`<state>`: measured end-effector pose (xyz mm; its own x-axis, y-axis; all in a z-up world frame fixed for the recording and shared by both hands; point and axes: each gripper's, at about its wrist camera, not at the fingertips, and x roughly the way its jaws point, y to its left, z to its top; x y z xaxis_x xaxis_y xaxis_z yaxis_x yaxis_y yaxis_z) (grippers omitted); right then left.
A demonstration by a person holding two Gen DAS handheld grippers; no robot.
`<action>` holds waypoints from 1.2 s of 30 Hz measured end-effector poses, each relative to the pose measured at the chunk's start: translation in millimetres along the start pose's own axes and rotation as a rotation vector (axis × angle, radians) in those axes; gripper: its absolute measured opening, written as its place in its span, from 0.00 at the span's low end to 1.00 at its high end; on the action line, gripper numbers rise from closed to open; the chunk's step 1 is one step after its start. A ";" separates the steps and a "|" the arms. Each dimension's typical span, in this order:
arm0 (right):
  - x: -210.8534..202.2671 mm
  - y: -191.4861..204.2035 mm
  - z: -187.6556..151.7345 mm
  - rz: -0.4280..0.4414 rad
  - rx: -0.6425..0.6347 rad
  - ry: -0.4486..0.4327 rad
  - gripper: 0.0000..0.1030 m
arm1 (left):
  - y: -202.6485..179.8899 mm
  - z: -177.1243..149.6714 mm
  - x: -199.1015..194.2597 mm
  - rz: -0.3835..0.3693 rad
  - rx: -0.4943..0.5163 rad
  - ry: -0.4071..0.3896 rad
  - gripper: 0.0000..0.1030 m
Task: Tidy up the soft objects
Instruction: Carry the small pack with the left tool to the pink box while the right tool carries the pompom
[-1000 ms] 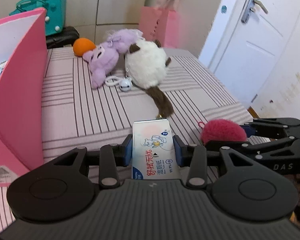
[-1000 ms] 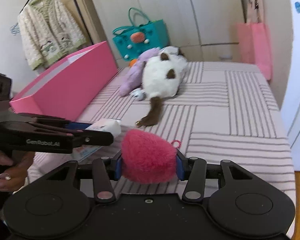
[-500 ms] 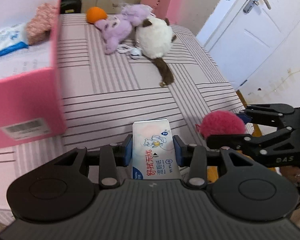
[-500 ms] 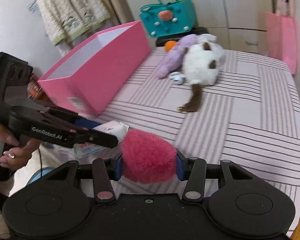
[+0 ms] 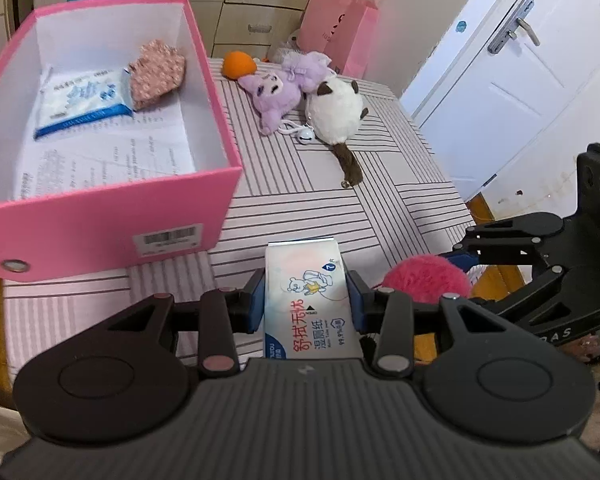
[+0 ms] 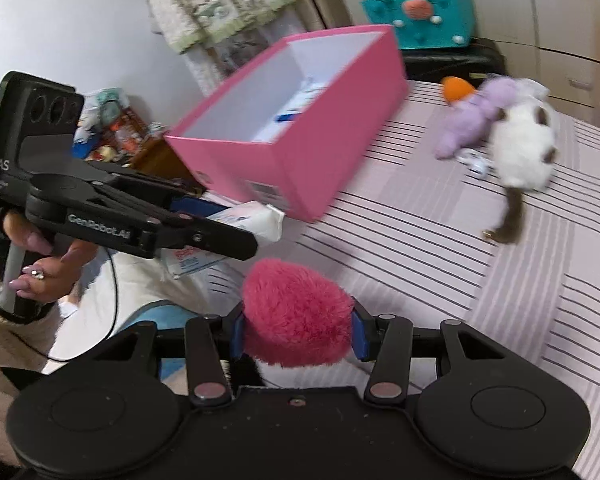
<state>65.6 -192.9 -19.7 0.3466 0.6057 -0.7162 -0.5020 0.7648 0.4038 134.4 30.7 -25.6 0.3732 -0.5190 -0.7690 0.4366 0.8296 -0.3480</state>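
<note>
left tool (image 5: 306, 304) with wipes pack (image 5: 310, 300) raised; pink box (image 5: 100, 236) interior now visible.

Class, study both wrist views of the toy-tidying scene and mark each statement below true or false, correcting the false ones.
1. The left gripper holds a wet-wipe pack. True.
2. The right gripper is empty. False: it clamps a pink fluffy ball.
3. The pink box already contains a floral pouch. True.
4. The purple plush lies inside the box. False: it lies on the striped bed.
</note>
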 end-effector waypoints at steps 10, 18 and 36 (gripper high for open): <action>9.7 47.9 31.5 0.068 -0.102 0.006 0.52 | 28.8 0.1 -46.6 0.063 -0.029 -0.088 0.39; 16.9 67.6 68.9 -0.007 -0.221 -0.092 0.52 | 62.2 13.3 -69.2 0.024 -0.095 -0.215 0.39; 84.7 42.5 154.6 -0.190 -0.347 -0.265 0.52 | 132.9 88.6 -16.6 0.105 -0.122 -0.340 0.33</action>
<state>196.1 -75.1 24.9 0.6253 0.5320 -0.5710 -0.6297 0.7761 0.0335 258.7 131.3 -11.5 0.6705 -0.4516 -0.5887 0.2887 0.8897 -0.3537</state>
